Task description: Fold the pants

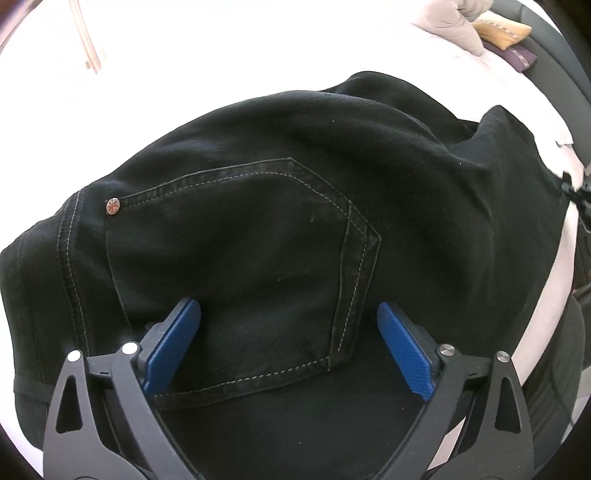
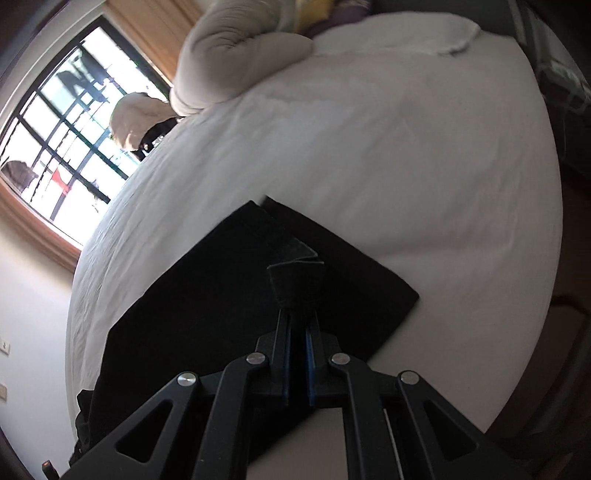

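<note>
— Across the middle of the left wrist view, what's lying there?

— The black pants (image 1: 280, 206), spread on the white bed (image 1: 229, 48). I'm looking at the seat side: a back pocket (image 1: 240, 258) with pale stitching fills the centre, and a small copper rivet (image 1: 112, 206) sits at its upper left corner. A side seam runs down the left of the frame.

— And your left gripper?

— My left gripper (image 1: 288, 332) points steeply down over the pocket with its jaws spread wide. The blue pads (image 1: 173, 343) stand either side of the pocket's lower part, and nothing is pinched between them. Whether the tips touch the cloth I cannot tell.

— What about the other hand?

— In the right wrist view my right gripper (image 2: 297, 314) is clenched on a bunched edge of the pants (image 2: 236, 314); a little wad of dark fabric sticks up just past the fingertips. Below it, the rest of the garment lies as a flat dark slab running from centre frame to lower left, on the same bed (image 2: 369, 147).

— Anything around it?

— A rolled pale duvet (image 2: 236, 55) at upper centre, a barred window (image 2: 62, 122) with a wooden frame at the left, and a yellow cushion (image 1: 502, 31) at the upper right of the left view.
</note>
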`<state>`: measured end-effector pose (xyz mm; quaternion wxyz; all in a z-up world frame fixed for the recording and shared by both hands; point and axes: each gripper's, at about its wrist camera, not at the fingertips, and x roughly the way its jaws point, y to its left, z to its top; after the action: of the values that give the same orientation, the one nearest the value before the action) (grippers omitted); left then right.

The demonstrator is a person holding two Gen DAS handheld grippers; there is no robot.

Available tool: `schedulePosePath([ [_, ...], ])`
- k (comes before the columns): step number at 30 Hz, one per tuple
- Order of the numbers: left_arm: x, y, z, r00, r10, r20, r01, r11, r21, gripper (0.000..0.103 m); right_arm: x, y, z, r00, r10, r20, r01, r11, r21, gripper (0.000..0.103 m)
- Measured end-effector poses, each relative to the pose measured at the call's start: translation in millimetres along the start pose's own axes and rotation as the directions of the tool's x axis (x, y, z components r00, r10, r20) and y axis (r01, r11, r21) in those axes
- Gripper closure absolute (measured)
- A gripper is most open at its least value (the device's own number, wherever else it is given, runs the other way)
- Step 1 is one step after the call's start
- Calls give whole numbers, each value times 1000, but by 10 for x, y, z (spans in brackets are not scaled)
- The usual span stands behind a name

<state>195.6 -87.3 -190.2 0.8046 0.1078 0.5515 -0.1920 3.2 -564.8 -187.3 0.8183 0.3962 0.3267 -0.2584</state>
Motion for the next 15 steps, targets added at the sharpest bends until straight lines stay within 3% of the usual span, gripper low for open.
schedulePosePath([
  [7, 22, 35, 133, 1000, -13, -7, 13, 995, -94, 5, 75, -214, -61, 999, 24, 24, -26, 997, 68, 96],
  [15, 50, 64, 227, 1000, -11, 11, 12, 993, -119, 4, -25, -282, 30, 995, 37, 93, -42, 998, 52, 96],
])
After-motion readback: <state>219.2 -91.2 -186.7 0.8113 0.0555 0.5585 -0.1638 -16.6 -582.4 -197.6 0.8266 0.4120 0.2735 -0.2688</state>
